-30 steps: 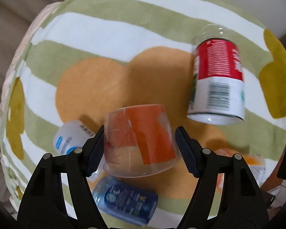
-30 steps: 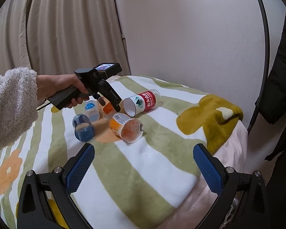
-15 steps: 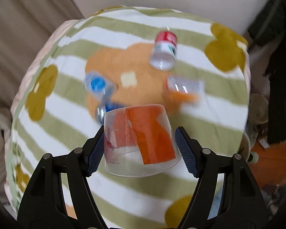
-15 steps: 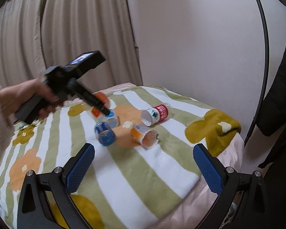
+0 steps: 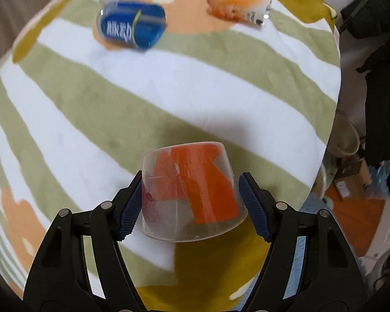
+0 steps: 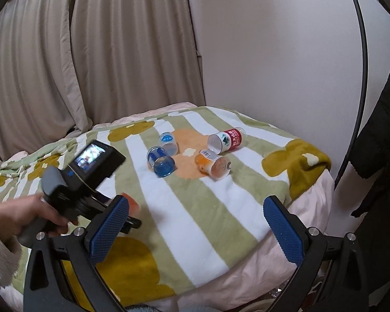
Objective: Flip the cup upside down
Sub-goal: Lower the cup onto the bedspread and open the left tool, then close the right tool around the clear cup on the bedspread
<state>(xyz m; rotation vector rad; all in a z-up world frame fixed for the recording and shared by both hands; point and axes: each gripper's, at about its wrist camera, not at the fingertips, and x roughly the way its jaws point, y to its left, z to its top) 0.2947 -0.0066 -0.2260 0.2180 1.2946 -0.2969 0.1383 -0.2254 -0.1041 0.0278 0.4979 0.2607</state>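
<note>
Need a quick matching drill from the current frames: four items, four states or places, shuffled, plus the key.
Items
1. cup with the orange label
2. dark blue cup
3. red-labelled cup
4. right gripper

States or places
A. open, nothing between its fingers
B. lying on its side, nearest the wall
C. clamped between the pads of the left gripper, wide rim toward the camera
D. lying on the blanket, beside a light blue cup

Pairs: 1-C, 2-D, 3-B, 4-A
</note>
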